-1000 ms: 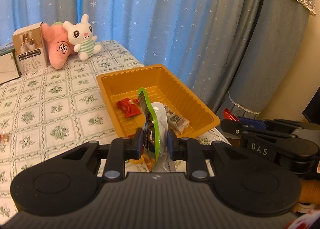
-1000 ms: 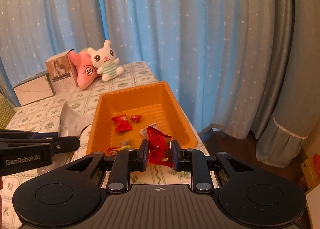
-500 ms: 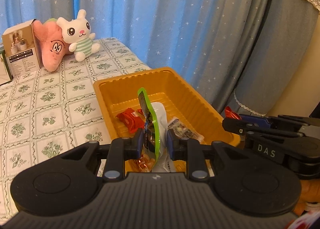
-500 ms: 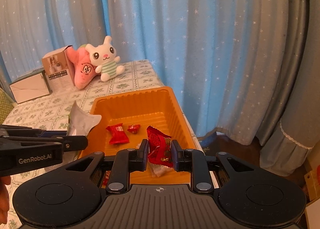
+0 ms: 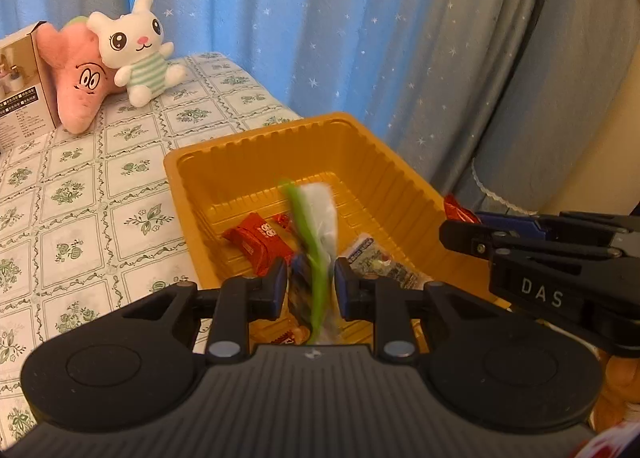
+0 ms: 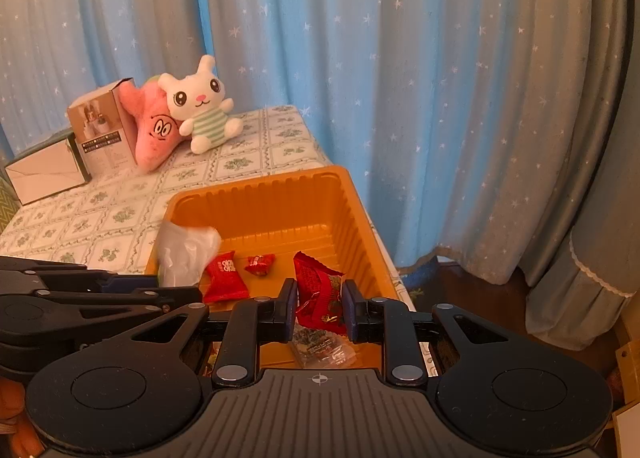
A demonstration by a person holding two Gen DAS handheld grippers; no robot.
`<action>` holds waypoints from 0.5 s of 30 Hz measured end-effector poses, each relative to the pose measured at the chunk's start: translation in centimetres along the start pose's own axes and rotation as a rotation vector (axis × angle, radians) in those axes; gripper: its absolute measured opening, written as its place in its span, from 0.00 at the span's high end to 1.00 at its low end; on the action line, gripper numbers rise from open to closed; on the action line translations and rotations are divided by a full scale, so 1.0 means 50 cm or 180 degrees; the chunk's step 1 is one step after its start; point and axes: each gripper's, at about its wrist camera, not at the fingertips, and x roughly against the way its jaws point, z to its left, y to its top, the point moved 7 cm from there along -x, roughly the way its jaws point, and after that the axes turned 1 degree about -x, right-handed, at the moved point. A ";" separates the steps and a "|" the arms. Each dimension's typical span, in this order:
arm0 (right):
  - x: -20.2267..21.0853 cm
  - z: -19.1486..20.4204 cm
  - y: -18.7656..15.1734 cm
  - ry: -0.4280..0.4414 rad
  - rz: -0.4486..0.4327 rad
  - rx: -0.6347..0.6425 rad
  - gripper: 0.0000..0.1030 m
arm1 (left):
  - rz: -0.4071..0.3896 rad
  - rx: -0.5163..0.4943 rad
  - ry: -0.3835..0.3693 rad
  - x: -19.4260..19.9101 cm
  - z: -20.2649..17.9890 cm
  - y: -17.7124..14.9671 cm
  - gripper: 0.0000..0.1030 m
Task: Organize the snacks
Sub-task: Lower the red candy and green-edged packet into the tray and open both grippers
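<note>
Pleated blue curtains (image 6: 360, 58) dotted with small white stars hung behind a counter (image 5: 80, 194) under a cloth printed in squares of green flowers. At its near corner sat a rectangular orange plastic tray (image 5: 376, 162) with ribbed walls; a smooth red wrapper (image 5: 256, 238), a smaller twisted red candy (image 6: 260, 263) and a clear printed packet (image 5: 380, 262) lay on its floor. The left gripper (image 5: 311, 285) hung over the tray's near end, its jaws opening around a blurred, upright green-and-white foil pouch (image 5: 316, 226) that stood between them, the pads no longer visibly pressing it. The right gripper (image 6: 320, 308) was clamped narrowly on a crinkled red snack packet (image 6: 320, 290) above the tray's near right part, and its black body blocked the tray's near rim. At the far end of the counter leaned a pink plush (image 6: 154, 130), a white bunny plush (image 6: 202, 106) in a striped shirt, and a cardboard box (image 6: 102, 130).
</note>
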 end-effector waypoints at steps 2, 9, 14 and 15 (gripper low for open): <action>-0.003 -0.002 -0.002 -0.0002 0.0010 -0.0005 0.77 | -0.0043 -0.0018 0.0036 0.007 0.006 -0.001 0.72; -0.006 0.000 -0.014 0.0043 0.0052 -0.0059 0.76 | -0.0157 0.0156 0.0151 0.058 0.051 -0.019 0.72; -0.006 0.016 -0.016 0.0169 0.0074 -0.0094 0.76 | -0.0202 0.0242 0.0205 0.093 0.070 -0.035 0.72; -0.006 0.021 -0.015 0.0196 0.0070 -0.0088 0.76 | -0.0206 0.0255 0.0207 0.098 0.072 -0.038 0.72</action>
